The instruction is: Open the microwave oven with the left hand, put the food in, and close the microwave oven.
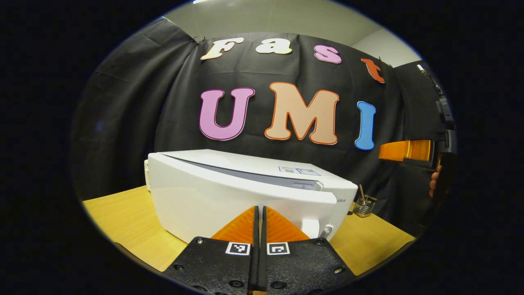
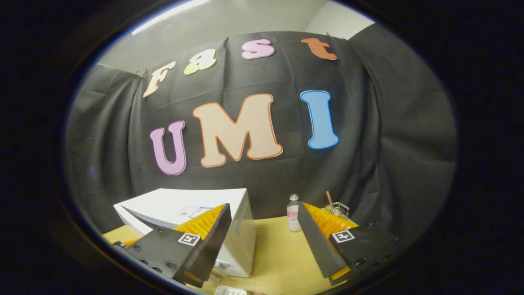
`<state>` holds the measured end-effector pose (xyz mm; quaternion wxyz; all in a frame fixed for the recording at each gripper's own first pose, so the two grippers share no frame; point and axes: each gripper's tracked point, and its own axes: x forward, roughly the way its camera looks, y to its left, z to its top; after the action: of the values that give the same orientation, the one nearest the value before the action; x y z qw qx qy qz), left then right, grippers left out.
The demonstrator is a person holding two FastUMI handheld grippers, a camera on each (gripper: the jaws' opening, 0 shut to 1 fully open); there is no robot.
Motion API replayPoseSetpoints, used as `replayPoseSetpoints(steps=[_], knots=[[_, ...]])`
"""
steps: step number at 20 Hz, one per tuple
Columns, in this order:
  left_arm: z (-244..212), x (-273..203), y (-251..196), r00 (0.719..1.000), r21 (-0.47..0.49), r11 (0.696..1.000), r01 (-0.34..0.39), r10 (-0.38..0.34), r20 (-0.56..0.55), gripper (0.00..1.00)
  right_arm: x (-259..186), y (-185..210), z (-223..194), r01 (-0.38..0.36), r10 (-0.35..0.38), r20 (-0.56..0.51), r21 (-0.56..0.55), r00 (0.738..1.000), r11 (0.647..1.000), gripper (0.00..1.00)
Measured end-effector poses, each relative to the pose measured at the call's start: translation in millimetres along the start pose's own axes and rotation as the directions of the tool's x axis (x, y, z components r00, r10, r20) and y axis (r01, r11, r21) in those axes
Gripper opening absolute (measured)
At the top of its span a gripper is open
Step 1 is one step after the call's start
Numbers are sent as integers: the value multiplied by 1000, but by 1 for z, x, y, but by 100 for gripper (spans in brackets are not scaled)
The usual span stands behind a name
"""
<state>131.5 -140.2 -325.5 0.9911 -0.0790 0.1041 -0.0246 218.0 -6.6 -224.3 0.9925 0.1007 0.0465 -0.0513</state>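
The white microwave [image 1: 229, 192] stands on the yellow wooden table [image 1: 123, 217] with its door closed; its knob and button [image 1: 315, 227] sit at the front's right end. My left gripper [image 1: 260, 208] is shut with nothing between its orange fingers, close in front of the door. In the right gripper view the microwave [image 2: 241, 229] is to the left. My right gripper [image 2: 264, 205] is open and empty above the table [image 2: 278, 254]. Its orange finger [image 1: 403, 150] and a hand [image 1: 434, 182] also appear at the right of the left gripper view.
A small clear bottle [image 2: 293, 213] stands on the table right of the microwave. A glass holder with a stick [image 1: 364, 205] is at the back right. A white object's edge [image 2: 230, 291] shows at the bottom of the right gripper view.
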Motion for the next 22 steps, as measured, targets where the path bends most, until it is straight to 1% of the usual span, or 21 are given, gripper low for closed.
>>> replayPoseSetpoints(steps=[2, 4, 8, 9, 10, 12, 15, 19, 22], knots=[[-1, 8, -3, 1000, -3, 1000, 1, -1, 0, 1, -1, 2, 0, -10, 10, 0, 7, 1000, 1000, 93], [-4, 16, -4, 1000, 7, 1000, -4, 4, -2, 1, -1, 1, -1, -14, 14, -3, 13, 1000, 1000, 93], [-9, 29, -9, 1000, 36, 999, 3, -2, -14, 2, 1, 8, -4, -44, 44, -18, 34, 999, 998, 93], [-10, 28, -9, 1000, 39, 999, -2, 3, -20, 2, 1, 8, -3, -46, 47, -15, 33, 999, 998, 100], [-7, 28, -10, 1000, 41, 999, 0, 1, -10, 1, 1, 8, -2, -45, 45, -10, 29, 999, 999, 93], [0, 31, -12, 1000, 44, 999, 8, -9, 15, 2, 0, 8, 0, -46, 46, -3, 27, 999, 999, 93], [-1, 31, -11, 1000, 40, 999, 21, -22, 18, 2, -3, 13, -2, -76, 77, -14, 47, 997, 996, 93], [-2, 33, -11, 999, 48, 998, 39, -39, 6, 2, 0, 3, -3, -50, 50, -16, 40, 999, 998, 93], [-2, 34, -11, 999, 49, 998, 43, -43, 9, 2, 0, -1, -2, -46, 47, -17, 61, 999, 997, 92]])
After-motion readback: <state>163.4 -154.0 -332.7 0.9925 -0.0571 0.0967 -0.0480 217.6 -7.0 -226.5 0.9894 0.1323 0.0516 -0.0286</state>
